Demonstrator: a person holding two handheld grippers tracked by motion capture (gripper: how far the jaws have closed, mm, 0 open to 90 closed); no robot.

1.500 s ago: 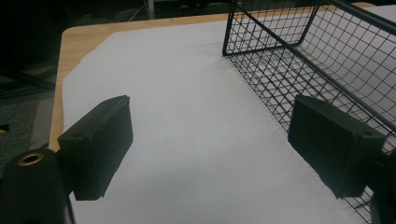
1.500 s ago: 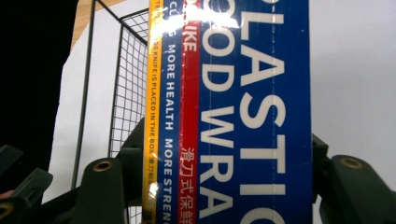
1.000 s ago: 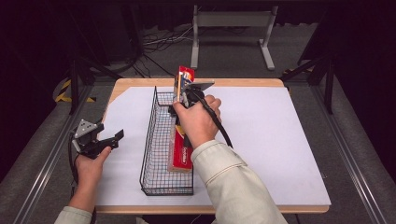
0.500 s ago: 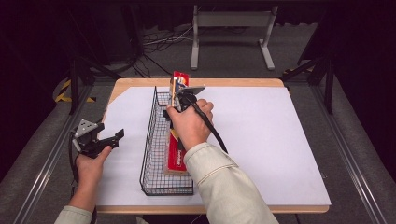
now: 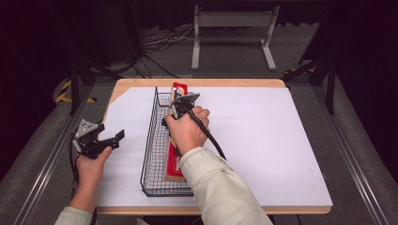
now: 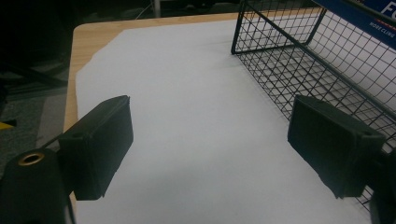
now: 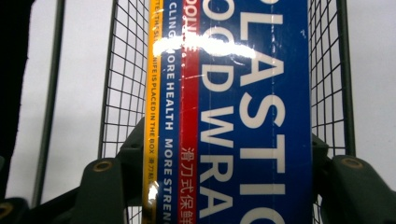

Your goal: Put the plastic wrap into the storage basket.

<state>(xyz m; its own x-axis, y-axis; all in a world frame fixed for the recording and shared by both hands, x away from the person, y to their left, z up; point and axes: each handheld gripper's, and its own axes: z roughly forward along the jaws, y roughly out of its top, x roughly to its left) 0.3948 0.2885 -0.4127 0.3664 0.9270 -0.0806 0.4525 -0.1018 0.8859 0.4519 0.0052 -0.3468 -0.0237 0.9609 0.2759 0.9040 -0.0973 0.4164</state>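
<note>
A long plastic wrap box (image 5: 175, 161), red on one side and blue on its face (image 7: 252, 116), lies lengthwise in the black wire basket (image 5: 149, 140), its far end raised over the rim. My right gripper (image 5: 175, 109) is shut on the box near that far end, with its jaws pressing both long sides (image 7: 226, 158). At the table's left edge my left gripper (image 5: 112, 138) stays open with nothing between its jaws (image 6: 210, 144). It points at the basket (image 6: 299, 56), where a corner of the blue box (image 6: 369, 11) shows.
A white sheet (image 5: 263, 136) covers most of the wooden table (image 5: 220, 83). Basket mesh (image 7: 121, 93) flanks the box on both sides. Beyond the far edge are a metal stand (image 5: 232, 28) and cables on the floor.
My right hand has lowered the box further into the basket, and its raised far end has come down. The left gripper has stayed still.
</note>
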